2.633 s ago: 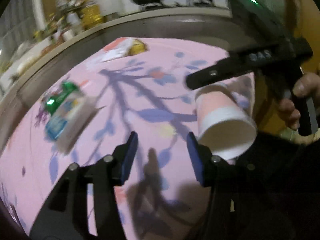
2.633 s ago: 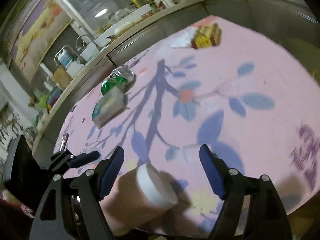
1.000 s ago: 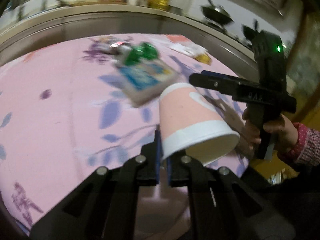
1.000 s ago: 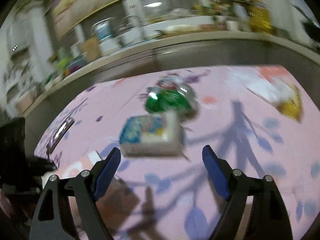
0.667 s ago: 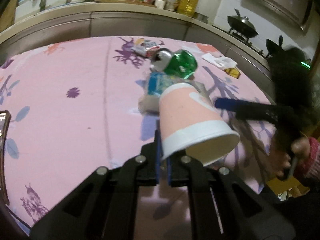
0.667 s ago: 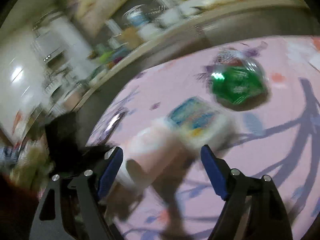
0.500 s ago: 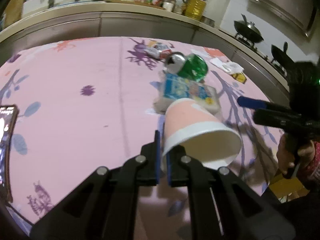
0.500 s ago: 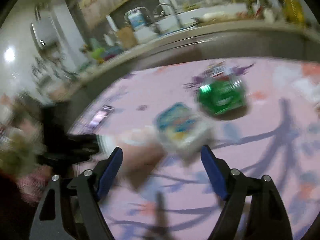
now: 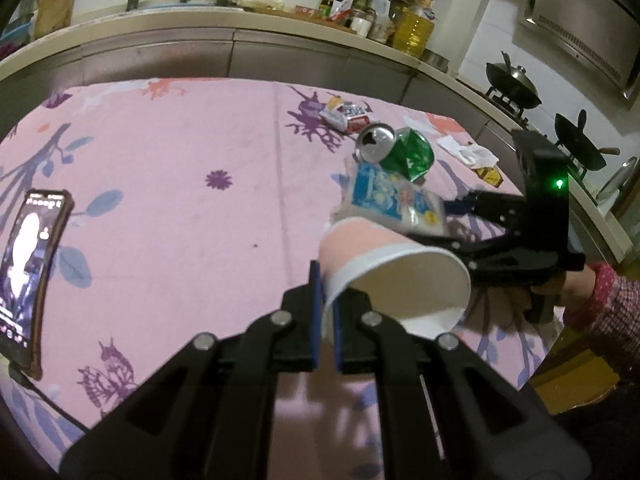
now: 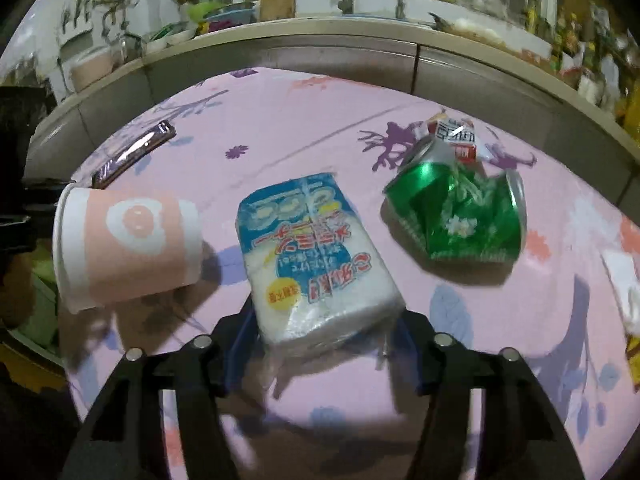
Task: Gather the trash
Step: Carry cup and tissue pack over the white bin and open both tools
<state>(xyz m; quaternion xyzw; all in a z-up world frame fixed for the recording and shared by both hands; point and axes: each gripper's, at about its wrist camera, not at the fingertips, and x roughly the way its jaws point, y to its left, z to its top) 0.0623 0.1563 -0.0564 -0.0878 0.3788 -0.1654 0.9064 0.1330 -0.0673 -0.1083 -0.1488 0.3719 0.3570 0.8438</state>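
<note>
My pink-and-white cup (image 10: pixel 128 240), a blue-printed white tissue pack (image 10: pixel 316 256), a green can (image 10: pixel 460 212), my pink surface (image 9: pixel 168 168) with purple flowers.

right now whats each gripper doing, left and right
Left gripper: shut on the pink-and-white paper cup's rim.
Right gripper: closing around the blue-printed tissue pack.

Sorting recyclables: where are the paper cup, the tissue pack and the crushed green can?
paper cup (image 10: pixel 132 240), right wrist view, pink side wall.
tissue pack (image 10: pixel 312 264), right wrist view, printed top face.
crushed green can (image 10: pixel 460 216), right wrist view, dented green side.
</note>
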